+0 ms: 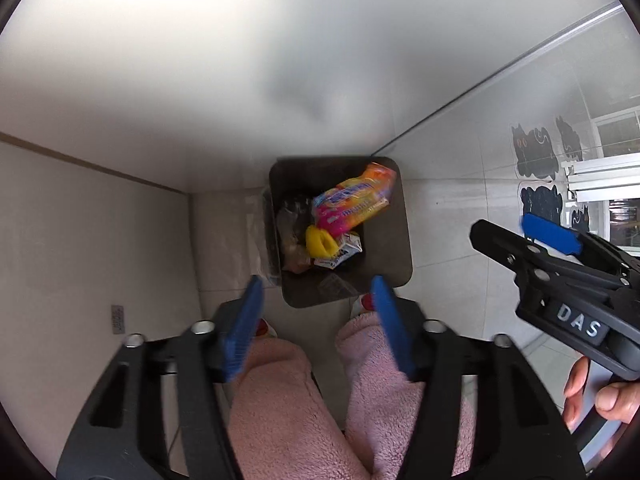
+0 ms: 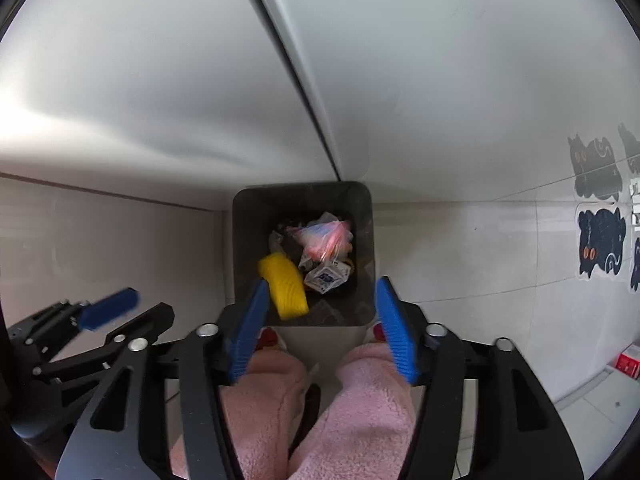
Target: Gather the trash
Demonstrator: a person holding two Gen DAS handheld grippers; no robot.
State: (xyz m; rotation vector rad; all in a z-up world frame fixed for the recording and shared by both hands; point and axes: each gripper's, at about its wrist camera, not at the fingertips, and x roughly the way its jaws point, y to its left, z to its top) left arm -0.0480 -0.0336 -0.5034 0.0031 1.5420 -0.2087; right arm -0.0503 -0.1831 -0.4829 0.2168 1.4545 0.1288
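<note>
A dark square trash bin (image 1: 384, 256) stands on the tiled floor below both grippers; it also shows in the right wrist view (image 2: 362, 248). In it lie a colourful snack bag (image 1: 352, 200), a yellow piece (image 1: 318, 242) and a small white carton (image 1: 340, 254). In the right wrist view the yellow piece (image 2: 286, 286) is blurred, just past my left blue finger, with the carton (image 2: 326, 276) and a clear wrapper (image 2: 324, 236) below. My left gripper (image 1: 318, 324) is open and empty above the bin. My right gripper (image 2: 320, 328) is open and empty; it also shows in the left wrist view (image 1: 524, 232).
The person's legs in pink fleece (image 1: 384, 392) and slippers stand just before the bin. A white cabinet or wall (image 1: 200, 60) rises behind it. Black cat stickers (image 1: 534, 152) lie on the floor tiles to the right. A red box (image 2: 628, 364) sits far right.
</note>
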